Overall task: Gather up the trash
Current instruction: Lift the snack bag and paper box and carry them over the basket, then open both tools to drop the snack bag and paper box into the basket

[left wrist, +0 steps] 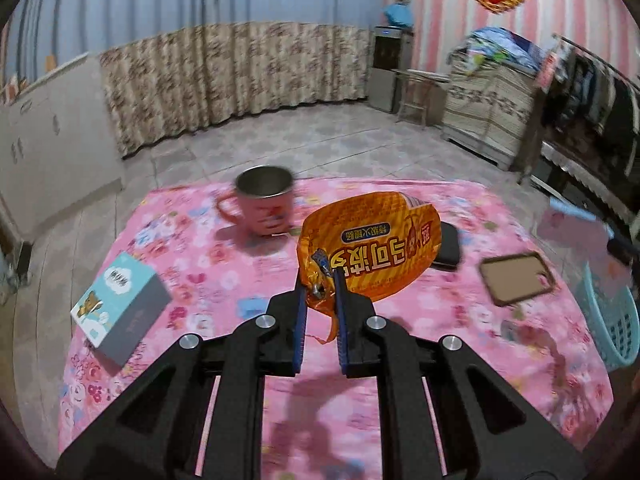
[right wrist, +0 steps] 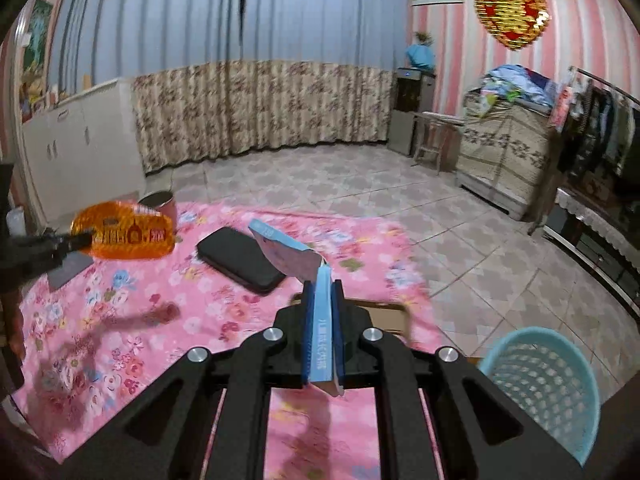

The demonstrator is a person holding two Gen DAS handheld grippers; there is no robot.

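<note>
Left wrist view: left gripper (left wrist: 319, 280) jaws clenched on orange snack bag (left wrist: 372, 248), Chinese print, above counter (left wrist: 224, 264), right of pink mug (left wrist: 262, 204) | right gripper (right wrist: 322, 280) jaws grasping blue-edged packet (right wrist: 322, 320), lettering unreadable, left of basket (right wrist: 544, 384)

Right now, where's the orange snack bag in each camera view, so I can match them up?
Left wrist view: the orange snack bag is at centre, pinched by its lower corner in the left gripper, above the pink tablecloth.
Right wrist view: it is at the far left edge, in front of the pink mug.
Shared landmark: the black phone on the tablecloth.
</note>
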